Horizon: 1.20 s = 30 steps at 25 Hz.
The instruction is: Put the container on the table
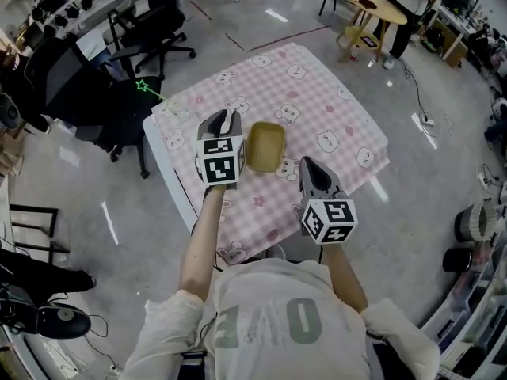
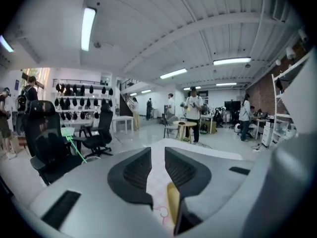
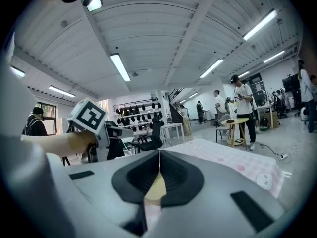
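A shallow yellow container (image 1: 265, 146) stands on the pink checked tablecloth (image 1: 333, 109), near the table's middle. My left gripper (image 1: 229, 120) hovers just left of it, jaws a narrow gap apart and nothing between them. In the left gripper view the left gripper (image 2: 157, 167) shows cloth through that gap, and the container's rim (image 2: 173, 207) lies low beside the right jaw. My right gripper (image 1: 306, 165) is at the container's near right corner. The right gripper (image 3: 159, 155) has its tips touching in its own view, with the yellow container (image 3: 155, 190) seen under them.
A clear plastic cup (image 1: 180, 110) stands at the table's far left corner. Black office chairs (image 1: 154, 30) crowd the floor beyond that corner. A round wooden side table (image 1: 379, 8) stands far right, with people farther off. The table's near edge is just in front of the person.
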Each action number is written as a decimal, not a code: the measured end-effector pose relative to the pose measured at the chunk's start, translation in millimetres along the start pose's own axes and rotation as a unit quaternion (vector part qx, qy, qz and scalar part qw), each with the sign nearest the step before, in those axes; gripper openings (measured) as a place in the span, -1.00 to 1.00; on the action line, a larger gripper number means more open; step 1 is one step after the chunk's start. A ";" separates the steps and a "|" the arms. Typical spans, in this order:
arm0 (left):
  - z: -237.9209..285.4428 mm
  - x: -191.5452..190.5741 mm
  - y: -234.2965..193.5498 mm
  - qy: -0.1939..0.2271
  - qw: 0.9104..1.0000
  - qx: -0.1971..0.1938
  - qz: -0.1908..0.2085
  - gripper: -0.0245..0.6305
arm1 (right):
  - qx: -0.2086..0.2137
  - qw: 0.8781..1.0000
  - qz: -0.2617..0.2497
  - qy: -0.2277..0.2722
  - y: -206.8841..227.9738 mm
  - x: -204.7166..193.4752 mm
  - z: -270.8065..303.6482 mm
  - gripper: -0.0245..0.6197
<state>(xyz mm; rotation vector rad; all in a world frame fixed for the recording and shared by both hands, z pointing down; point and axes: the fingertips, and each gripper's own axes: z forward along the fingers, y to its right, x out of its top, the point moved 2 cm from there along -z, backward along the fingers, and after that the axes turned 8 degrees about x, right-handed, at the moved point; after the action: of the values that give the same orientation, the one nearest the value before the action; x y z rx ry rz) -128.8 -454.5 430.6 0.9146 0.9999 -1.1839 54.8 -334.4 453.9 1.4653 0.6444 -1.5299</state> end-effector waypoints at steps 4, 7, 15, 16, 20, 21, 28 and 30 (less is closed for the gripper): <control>-49.7 29.4 -8.6 0.075 0.997 0.020 -0.011 -0.70 | 0.025 1.000 -0.007 0.003 -14.5 3.4 10.3 -0.83; -83.1 35.2 -8.1 0.115 0.993 0.014 -0.008 -0.79 | 0.042 0.999 -0.012 0.004 -25.3 4.4 17.6 -0.83; -148.8 10.8 -14.5 0.168 0.984 0.057 -0.011 -0.82 | 0.079 0.997 -0.025 -0.003 -48.0 2.2 24.9 -0.83; -153.1 3.3 -17.3 0.164 0.984 0.067 -0.015 -0.83 | 0.081 0.996 -0.023 -0.004 -49.4 0.6 25.1 -0.83; -159.7 -26.2 -27.9 0.141 0.985 0.094 -0.037 -0.83 | 0.083 0.996 -0.019 -0.015 -52.4 -7.3 25.4 -0.83; -159.7 -30.5 -29.0 0.136 0.985 0.095 -0.034 -0.83 | 0.083 0.996 -0.021 -0.018 -52.6 -8.2 24.8 -0.84; -158.7 -39.3 -37.3 0.127 0.986 0.107 -0.027 -0.84 | 0.079 0.996 -0.037 -0.023 -53.7 -8.3 21.3 -0.84; -158.4 -39.7 -38.1 0.127 0.986 0.108 -0.032 -0.84 | 0.079 0.996 -0.037 -0.022 -53.9 -6.6 21.5 -0.83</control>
<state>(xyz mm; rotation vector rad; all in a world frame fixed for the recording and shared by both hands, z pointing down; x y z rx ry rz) -190.8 -299.2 418.4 1.2371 1.1242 -1.2685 -3.0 -326.1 452.7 1.5359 0.5677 -1.6977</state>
